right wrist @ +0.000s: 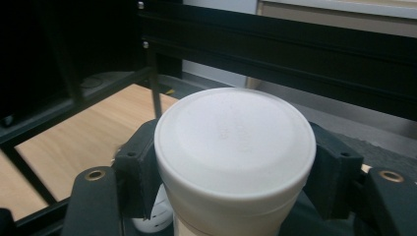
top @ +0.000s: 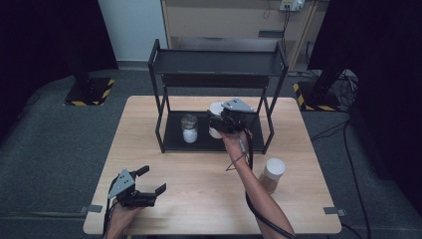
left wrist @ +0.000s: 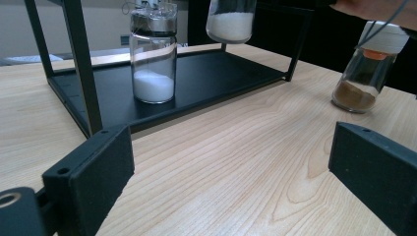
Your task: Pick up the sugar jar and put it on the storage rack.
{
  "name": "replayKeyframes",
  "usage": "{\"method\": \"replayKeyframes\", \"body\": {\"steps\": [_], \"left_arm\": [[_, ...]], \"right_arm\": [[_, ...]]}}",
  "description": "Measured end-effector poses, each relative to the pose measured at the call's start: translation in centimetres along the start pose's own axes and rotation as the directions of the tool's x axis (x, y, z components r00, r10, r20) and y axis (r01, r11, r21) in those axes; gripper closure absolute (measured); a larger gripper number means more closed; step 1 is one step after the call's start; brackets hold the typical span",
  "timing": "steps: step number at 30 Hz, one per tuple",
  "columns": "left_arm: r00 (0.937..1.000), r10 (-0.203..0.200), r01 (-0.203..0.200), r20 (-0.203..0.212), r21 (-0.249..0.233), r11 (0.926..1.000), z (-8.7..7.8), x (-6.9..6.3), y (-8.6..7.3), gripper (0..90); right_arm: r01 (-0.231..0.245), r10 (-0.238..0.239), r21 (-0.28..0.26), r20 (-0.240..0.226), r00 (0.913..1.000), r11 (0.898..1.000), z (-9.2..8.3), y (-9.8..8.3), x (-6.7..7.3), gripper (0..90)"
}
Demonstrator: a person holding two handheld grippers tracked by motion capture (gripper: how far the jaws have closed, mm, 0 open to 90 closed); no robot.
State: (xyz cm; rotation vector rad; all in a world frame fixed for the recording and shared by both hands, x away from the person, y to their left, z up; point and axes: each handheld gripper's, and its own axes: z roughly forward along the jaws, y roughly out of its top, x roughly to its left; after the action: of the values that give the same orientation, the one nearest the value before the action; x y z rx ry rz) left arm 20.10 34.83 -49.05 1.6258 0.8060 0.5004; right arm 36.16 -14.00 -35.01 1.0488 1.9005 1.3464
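A: Where's the glass jar with the white plastic lid (right wrist: pixel 235 142) and what's in it?
B: In the right gripper (top: pixel 219 121) — jaws clamped tight on it just under the lid. It hangs clear above the lower tray of the black metal two-tier rack (top: pixel 217 64), near the tray's right half. The left gripper view shows its base (left wrist: pixel 231 22): white powder at the bottom.

A: Anything else on that tray?
B: A clear glass jar with a silver lid (left wrist: pixel 153 54), upright on the left half, with white granules filling roughly the bottom third. It's well apart from the held jar.

A: Off the rack?
B: A white-capped glass jar of brown powder (top: pixel 271 174), upright on the light wooden table (top: pixel 199 179), right of the person's right forearm. Only the bottom part is filled.

A: Left side?
B: The left gripper (top: pixel 149 180) is low over the near left of the table — jaws spread wide, nothing between them.
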Motion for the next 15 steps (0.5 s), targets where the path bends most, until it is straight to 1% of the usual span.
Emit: {"method": "replayKeyframes", "body": {"steps": [4,6,8,15], "left_arm": [[1.0,-0.007,0.007,-0.001,-0.003,1.0,0.0,0.0,-0.1,2.0],[1.0,-0.004,0.004,0.0,-0.002,1.0,0.0,0.0,0.0,2.0],[1.0,-0.004,0.004,0.0,-0.001,1.0,0.0,0.0,0.0,2.0],[1.0,-0.007,0.007,0.001,-0.002,1.0,0.0,0.1,-0.1,2.0]], "right_arm": [[-0.022,0.022,-0.003,0.008,0.9997,1.0,0.6,-0.3,-0.2,33.3],[-0.018,0.018,-0.006,0.013,0.9998,1.0,0.9,-0.6,-0.2,33.4],[-0.015,0.015,0.009,0.017,0.9997,1.0,1.3,-0.7,-0.1,33.4],[-0.011,0.01,0.027,0.027,0.9996,1.0,2.7,-1.6,0.0,33.6]]}}
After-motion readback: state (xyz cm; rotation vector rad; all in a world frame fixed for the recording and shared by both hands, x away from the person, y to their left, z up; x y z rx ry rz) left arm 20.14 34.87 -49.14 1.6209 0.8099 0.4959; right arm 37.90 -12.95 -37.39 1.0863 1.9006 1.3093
